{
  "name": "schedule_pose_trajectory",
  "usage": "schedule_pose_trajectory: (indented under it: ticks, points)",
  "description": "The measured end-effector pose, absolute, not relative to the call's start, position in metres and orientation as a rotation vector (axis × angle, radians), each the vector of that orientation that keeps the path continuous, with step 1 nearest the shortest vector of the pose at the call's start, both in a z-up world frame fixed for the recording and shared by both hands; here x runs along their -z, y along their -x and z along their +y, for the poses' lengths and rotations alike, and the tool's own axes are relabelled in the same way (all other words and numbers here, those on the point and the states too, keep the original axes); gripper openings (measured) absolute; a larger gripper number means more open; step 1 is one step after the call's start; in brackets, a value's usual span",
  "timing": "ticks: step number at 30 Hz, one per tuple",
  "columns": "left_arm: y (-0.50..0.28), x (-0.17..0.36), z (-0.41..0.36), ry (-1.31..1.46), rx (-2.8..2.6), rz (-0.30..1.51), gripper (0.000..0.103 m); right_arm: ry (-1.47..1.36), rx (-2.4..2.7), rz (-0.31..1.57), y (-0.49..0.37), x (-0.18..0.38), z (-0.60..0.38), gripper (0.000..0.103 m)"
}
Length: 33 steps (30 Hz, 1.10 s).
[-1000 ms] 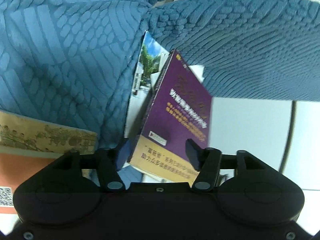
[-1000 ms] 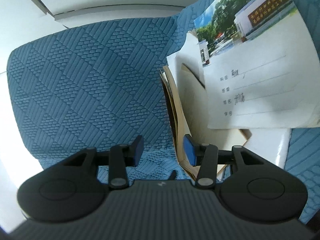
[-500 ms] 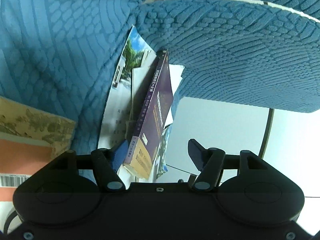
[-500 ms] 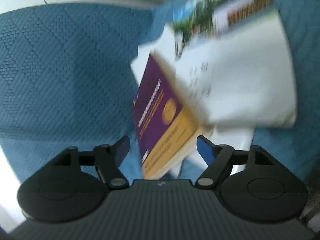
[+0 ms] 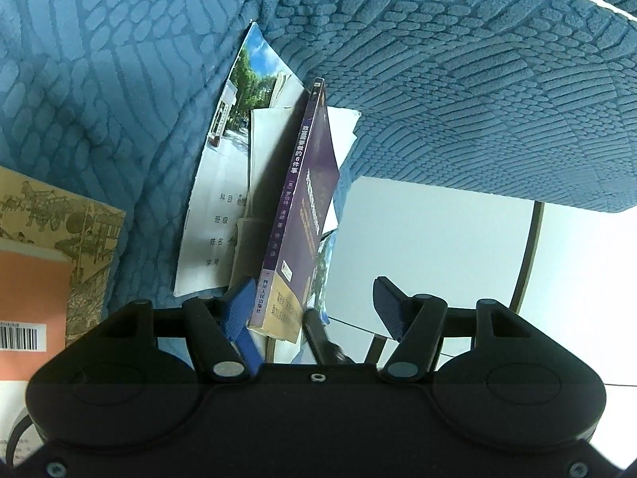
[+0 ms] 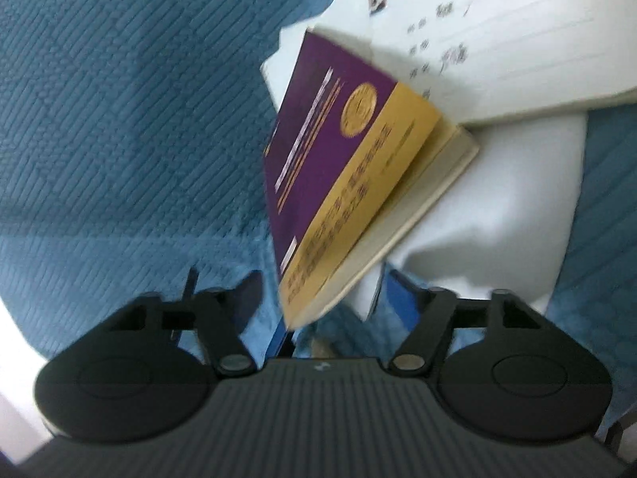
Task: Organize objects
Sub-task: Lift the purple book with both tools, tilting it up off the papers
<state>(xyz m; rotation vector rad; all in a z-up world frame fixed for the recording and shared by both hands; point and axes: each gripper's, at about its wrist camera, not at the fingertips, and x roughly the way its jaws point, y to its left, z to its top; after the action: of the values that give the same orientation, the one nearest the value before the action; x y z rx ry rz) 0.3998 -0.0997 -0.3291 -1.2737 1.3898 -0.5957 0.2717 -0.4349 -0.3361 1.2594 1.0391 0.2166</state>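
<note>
A purple and yellow book stands on edge against the blue textured sofa cushion, with a white photo-cover notebook and loose white papers behind it. My left gripper is open, with the book's lower corner between its fingers, close to the left finger. In the right wrist view the same book tilts over the notebook, its yellow corner between the fingers of my open right gripper.
An orange and tan book with a barcode lies at the left on the cushion. A blue cushion overhangs the books. White floor and a thin curved metal bar lie to the right.
The purple book has turned more edge-on in the left view and come closer in the right view. The right gripper has opened wider and moved toward the book. The left gripper has stayed open.
</note>
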Motion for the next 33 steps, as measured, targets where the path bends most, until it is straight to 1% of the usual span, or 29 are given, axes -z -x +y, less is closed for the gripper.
schedule_pose_trajectory:
  ticks: [1,2,3,4,7,11,13,15,16,17,18,21,22,24,28,29,32,33]
  points:
    - [-0.4,0.329,-0.1,1.272,0.599,1.386,0.061,-1.256,-0.206,1.032,-0.273,0.335,-0.436,0.046]
    - [-0.401,0.327,-0.098,1.269,0.602,1.382,0.06,-1.245,-0.192,1.031,-0.274,0.334,-0.436,0.043]
    - [-0.402,0.327,-0.097,1.265,0.598,1.377,0.06,-1.241,-0.185,1.03,-0.274,0.333,-0.437,0.034]
    - [-0.401,0.326,-0.093,1.267,0.596,1.374,0.061,-1.249,-0.192,1.019,-0.274,0.332,-0.437,0.027]
    - [-0.398,0.324,-0.081,1.313,0.593,1.341,0.063,-1.279,-0.23,0.988,-0.273,0.328,-0.436,0.022]
    - [-0.398,0.325,-0.082,1.285,0.58,1.338,0.063,-1.283,-0.307,0.965,-0.278,0.322,-0.43,0.02]
    - [-0.396,0.328,-0.083,1.281,0.572,1.346,0.061,-1.287,-0.331,0.957,-0.277,0.32,-0.429,0.019]
    - [-0.394,0.33,-0.086,1.286,0.577,1.355,0.055,-1.277,-0.341,0.957,-0.275,0.316,-0.428,0.019]
    - [-0.394,0.33,-0.088,1.281,0.583,1.358,0.047,-1.278,-0.34,0.958,-0.274,0.317,-0.428,0.019]
    - [-0.393,0.33,-0.089,1.274,0.584,1.358,0.035,-1.283,-0.34,0.961,-0.269,0.318,-0.429,0.019]
    - [-0.392,0.329,-0.09,1.269,0.592,1.35,0.031,-1.288,-0.339,0.963,-0.268,0.318,-0.43,0.019]
    - [-0.392,0.326,-0.094,1.247,0.593,1.343,0.023,-1.302,-0.338,0.962,-0.275,0.318,-0.425,0.019]
    - [-0.392,0.326,-0.095,1.246,0.592,1.342,0.022,-1.309,-0.341,0.96,-0.275,0.318,-0.426,0.019]
    - [-0.392,0.324,-0.099,1.244,0.575,1.34,0.014,-1.313,-0.346,0.956,-0.279,0.317,-0.424,0.019]
    - [-0.39,0.323,-0.099,1.216,0.565,1.343,0.012,-1.333,-0.348,0.973,-0.282,0.32,-0.425,0.022]
    - [-0.389,0.322,-0.099,1.211,0.562,1.343,0.012,-1.342,-0.348,0.979,-0.283,0.321,-0.425,0.026]
    - [-0.387,0.319,-0.1,1.184,0.555,1.343,0.011,-1.327,-0.351,1.001,-0.284,0.324,-0.423,0.044]
    - [-0.386,0.32,-0.1,1.184,0.553,1.345,0.011,-1.324,-0.35,1.0,-0.284,0.324,-0.423,0.054]
